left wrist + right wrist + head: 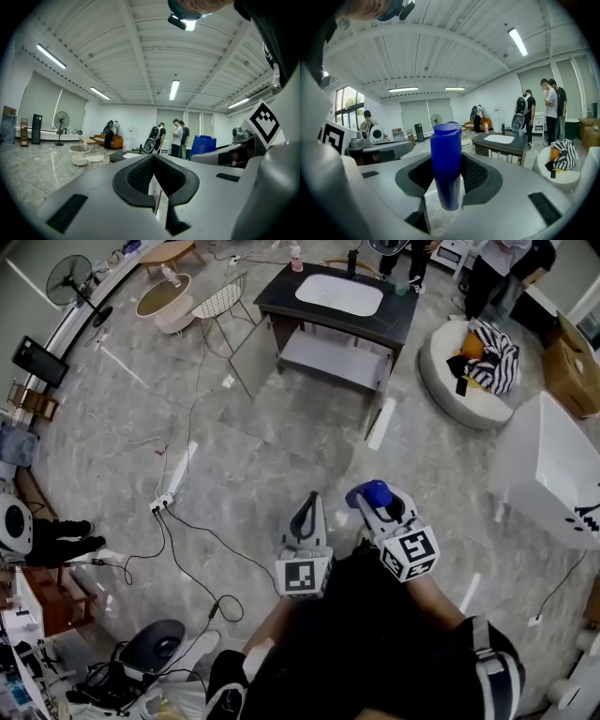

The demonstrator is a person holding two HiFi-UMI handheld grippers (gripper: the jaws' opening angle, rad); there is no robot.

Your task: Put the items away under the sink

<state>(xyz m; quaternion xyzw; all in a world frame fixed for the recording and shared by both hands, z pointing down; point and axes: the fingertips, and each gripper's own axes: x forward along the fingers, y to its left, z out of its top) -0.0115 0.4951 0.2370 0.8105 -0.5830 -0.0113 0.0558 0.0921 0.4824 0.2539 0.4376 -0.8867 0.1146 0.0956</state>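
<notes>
My right gripper (pixel 380 502) is shut on a blue bottle (pixel 446 161), which stands upright between its dark pads; from the head view the bottle's (pixel 370 492) blue top shows at the jaw tips. My left gripper (pixel 307 514) is shut with nothing between its jaws (pixel 154 180). Both are held close to the person's body, well above the floor. The dark sink stand (pixel 337 310) with a white basin and a lower shelf (pixel 330 359) stands far ahead across the floor. The sink stand (pixel 499 140) also shows right of the bottle in the right gripper view.
Cables and a power strip (pixel 176 474) lie on the marble floor to the left. A wire chair (pixel 223 301) and round tables stand left of the sink. A round white pouf (pixel 464 371) with clothes and a white box (pixel 544 465) are right. People stand at the back (pixel 551 110).
</notes>
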